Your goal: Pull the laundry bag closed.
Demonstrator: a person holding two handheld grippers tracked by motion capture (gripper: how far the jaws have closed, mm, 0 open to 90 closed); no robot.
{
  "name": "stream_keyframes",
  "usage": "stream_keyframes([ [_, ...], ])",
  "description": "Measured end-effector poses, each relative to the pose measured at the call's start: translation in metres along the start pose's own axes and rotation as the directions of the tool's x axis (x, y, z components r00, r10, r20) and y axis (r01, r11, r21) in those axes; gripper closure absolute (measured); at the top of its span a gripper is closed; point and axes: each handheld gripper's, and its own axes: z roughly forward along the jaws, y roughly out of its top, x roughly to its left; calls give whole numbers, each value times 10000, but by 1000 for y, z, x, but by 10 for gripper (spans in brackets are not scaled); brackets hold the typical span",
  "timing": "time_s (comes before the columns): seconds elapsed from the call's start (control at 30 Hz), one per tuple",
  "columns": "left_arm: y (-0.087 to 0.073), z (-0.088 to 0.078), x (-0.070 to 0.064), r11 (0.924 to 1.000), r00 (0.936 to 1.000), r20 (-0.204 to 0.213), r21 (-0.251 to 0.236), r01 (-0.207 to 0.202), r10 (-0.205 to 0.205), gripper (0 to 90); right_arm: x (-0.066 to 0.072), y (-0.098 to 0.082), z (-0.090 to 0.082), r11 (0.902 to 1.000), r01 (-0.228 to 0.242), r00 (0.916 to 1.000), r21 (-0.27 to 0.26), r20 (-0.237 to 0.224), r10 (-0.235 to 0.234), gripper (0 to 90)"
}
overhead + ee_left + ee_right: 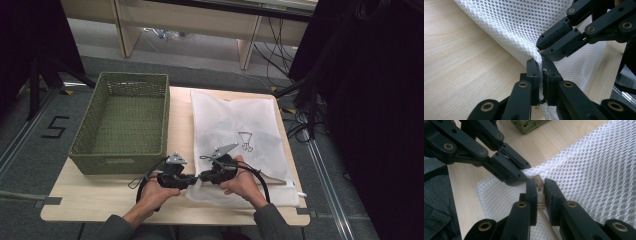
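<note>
Two forearms in grey sleeves are seen at the bottom edge of the high view, each hand carrying a black gripper over the near edge of a pale wooden table [110,197]. At lower centre of that view the left gripper [192,180] and the right gripper [204,176] are brought tip to tip on the near left corner of a white mesh laundry bag [235,125], which is spread flat across the right half of the table. In the left gripper view, the left gripper [541,65] is clenched on a raised fold of the mesh at centre frame. In the right gripper view, the right gripper [539,185] is clamped on the bag's zipper pull [539,192]. A green woven basket [92,122] is set at the upper left of the table, apart from the bag.
</note>
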Motion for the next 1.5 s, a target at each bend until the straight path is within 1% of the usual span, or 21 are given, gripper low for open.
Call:
stream_keyframes([
  [0.03, 0, 0, 0, 10000, 10000, -11, 4, 0, 0, 848, 0, 0, 0, 9999, 111, 9999, 21, 6, -111, 829],
  [0.1, 0, 0, 0, 10000, 10000, -25, -30, 25, -25, 849, 0, -1, 0, 10000, -22, 10000, 5, -37, 22, 829],
  [0.33, -1, -1, 0, 10000, 10000, -48, -11, 41, -41, 849, -1, -1, 0, 10000, -34, 10000, 43, -82, 34, 829],
  [0.37, 0, -1, 0, 10000, 9999, -141, -8, -48, 48, 849, -1, -1, 0, 10000, -23, 10000, 48, -82, 23, 829],
  [0.53, 0, 0, -2, 9998, 9995, -255, 46, -179, 180, 852, -1, -2, 0, 9999, -36, 10000, 149, -37, 37, 829],
  [0.57, 0, -1, -2, 9998, 9995, -250, 53, -185, 187, 853, -1, -2, 0, 9997, 17, 10000, 250, 38, -18, 829],
  [0.63, 0, -1, -2, 9997, 9993, -301, 50, -235, 236, 853, -1, -2, -1, 9997, -40, 10000, 250, 13, 39, 829],
  [0.67, 0, -2, -3, 9996, 9992, -313, 73, -263, 266, 854, 2, -2, -1, 9988, -253, 9996, 412, 147, 247, 829],
  [0.73, 0, -3, -3, 9996, 9989, -370, 69, -288, 291, 855, 0, -2, -1, 9992, 121, 9998, 371, 120, -126, 829],
  [0.77, 0, -3, -3, 9996, 9990, -352, 54, -276, 278, 855, 1, -2, -1, 9986, 108, 9996, 519, 251, -121, 829],
  [0.83, 0, -4, -3, 9996, 9990, -346, 76, -273, 275, 855, 1, -3, -1, 9987, -34, 9998, 510, 205, 23, 829],
  [0.93, -1, -3, -4, 9994, 9989, -335, 103, -330, 333, 856, 2, -3, -1, 9983, 1, 9997, 590, 251, -15, 829],
  [0.97, -1, -3, -4, 9995, 9990, -318, 105, -314, 317, 856, 5, -3, -3, 9965, -426, 9987, 715, 301, 406, 829],
  [1.03, -1, -4, -4, 9994, 9990, -320, 119, -315, 318, 856, 4, -4, -3, 9970, -362, 9990, 686, 273, 344, 829],
  [1.07, 0, -4, -4, 9994, 9991, -304, 126, -308, 312, 856, 2, -5, -2, 9980, -180, 9996, 601, 213, 168, 829],
  [1.27, 0, -6, -5, 9993, 9989, -309, 114, -356, 360, 857, 2, -6, -4, 9980, -157, 9997, 608, 190, 146, 829],
  [1.3, 0, -6, -5, 9993, 9989, -316, 92, -350, 353, 857, 1, -6, -4, 9979, -170, 9998, 631, 150, 161, 829],
  [1.33, 0, -6, -5, 9994, 9989, -318, 81, -347, 350, 857, 3, -7, -5, 9961, -509, 9986, 714, 168, 498, 828],
  [1.37, 0, -7, -5, 9994, 9990, -300, 82, -342, 344, 857, 3, -7, -5, 9966, -451, 9989, 691, 174, 440, 828],
  [1.43, 0, -8, -5, 9994, 9989, -326, 38, -334, 335, 858, 2, -7, -5, 9967, -44, 9997, 807, 231, 25, 828],
  [1.5, 1, -10, -4, 9995, 9988, -354, 11, -330, 330, 858, 2, -8, -6, 9963, -99, 9996, 854, 279, 76, 828],
])
